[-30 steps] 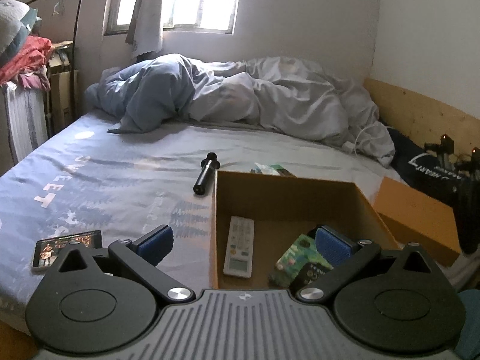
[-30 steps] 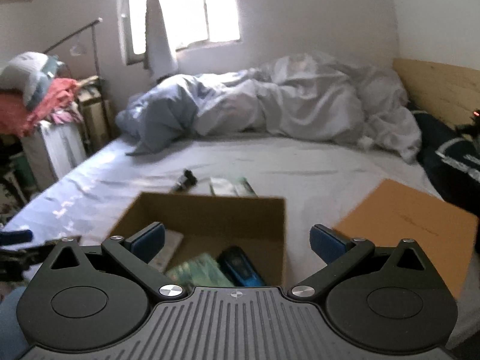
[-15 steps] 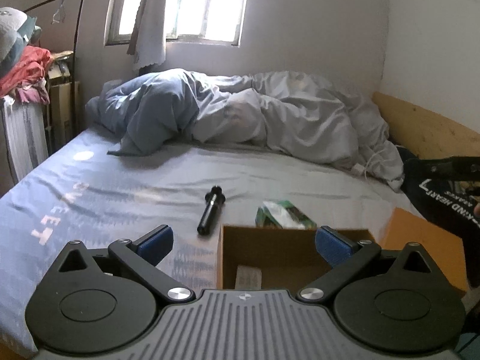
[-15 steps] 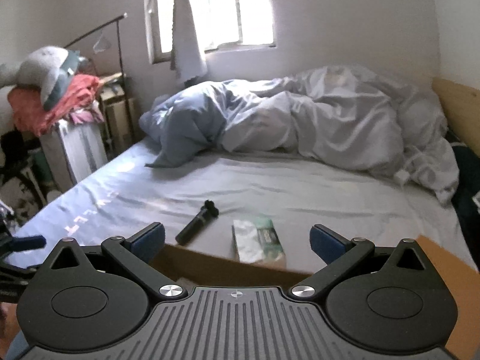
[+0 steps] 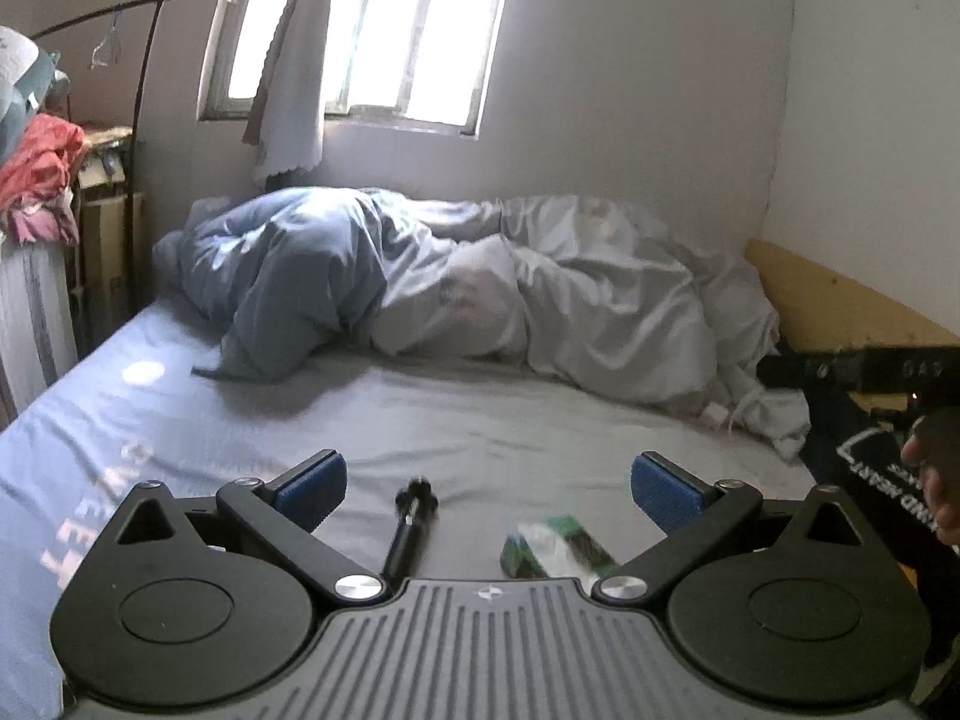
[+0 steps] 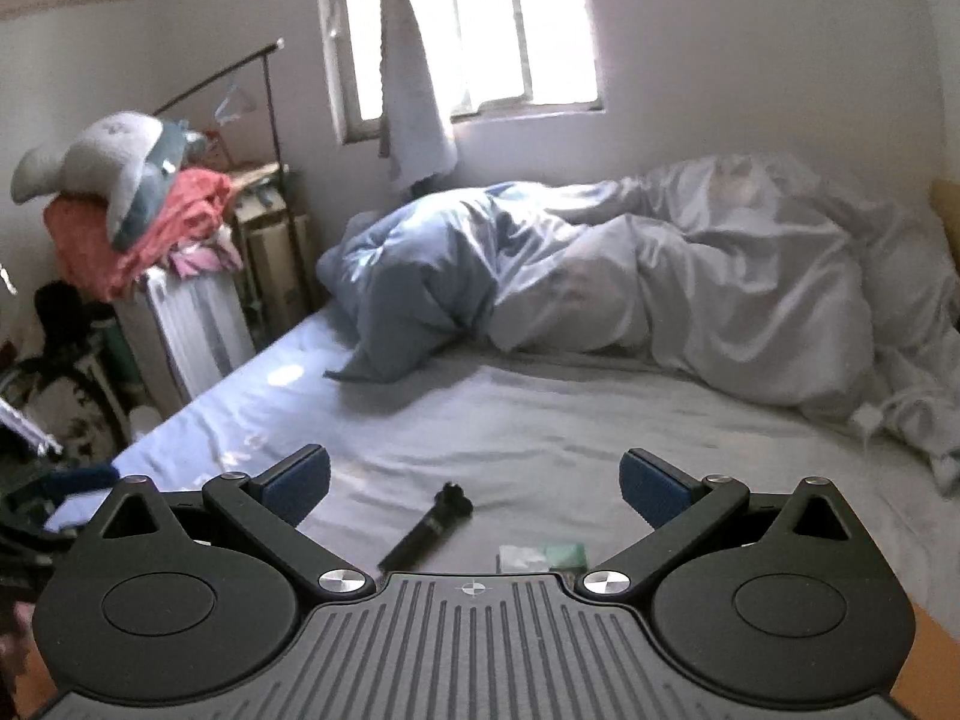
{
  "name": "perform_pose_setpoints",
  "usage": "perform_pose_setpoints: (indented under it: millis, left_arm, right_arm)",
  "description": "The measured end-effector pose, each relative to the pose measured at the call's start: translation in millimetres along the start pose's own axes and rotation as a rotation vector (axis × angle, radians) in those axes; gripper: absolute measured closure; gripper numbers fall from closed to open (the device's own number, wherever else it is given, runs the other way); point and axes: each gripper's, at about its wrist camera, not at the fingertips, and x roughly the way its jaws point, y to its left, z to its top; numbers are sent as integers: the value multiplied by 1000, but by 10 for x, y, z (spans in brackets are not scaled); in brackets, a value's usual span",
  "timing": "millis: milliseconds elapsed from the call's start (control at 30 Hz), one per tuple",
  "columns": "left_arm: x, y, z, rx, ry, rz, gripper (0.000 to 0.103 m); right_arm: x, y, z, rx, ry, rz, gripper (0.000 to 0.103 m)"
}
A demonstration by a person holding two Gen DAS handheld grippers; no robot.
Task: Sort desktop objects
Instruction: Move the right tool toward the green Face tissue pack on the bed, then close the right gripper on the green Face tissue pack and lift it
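Both claws, left gripper (image 5: pixel 489 483) and right gripper (image 6: pixel 474 480), stood spread wide and held nothing, with bare bed sheet (image 5: pixel 480 420) open ahead up to the heaped duvet (image 5: pixel 540 288). Between each pair of fingers lay a black cylindrical tool (image 5: pixel 408 525), its long axis running away and slightly rightward, knobbed end farthest. Just right of it lay a green packet (image 5: pixel 555 552), partly hidden behind the claw body.

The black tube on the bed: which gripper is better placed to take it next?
Left, probably. The black tube lies nearer its jaws' centre; the right gripper is open too, but the tube sits further off-centre.
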Motion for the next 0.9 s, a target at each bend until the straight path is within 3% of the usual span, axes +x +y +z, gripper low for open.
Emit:
perform_pose_setpoints:
  millis: [167, 633, 900]
  left_arm:
    - [197, 14, 44, -7, -3, 10, 0]
    - [813, 165, -176, -28, 100, 37, 0]
    - [1054, 211, -220, -29, 132, 43, 0]
  right_arm:
    - [446, -119, 55, -23, 65, -3, 0]
    - [1881, -351, -516, -61, 388, -26, 0]
    - [2430, -378, -801, -39, 531, -17, 0]
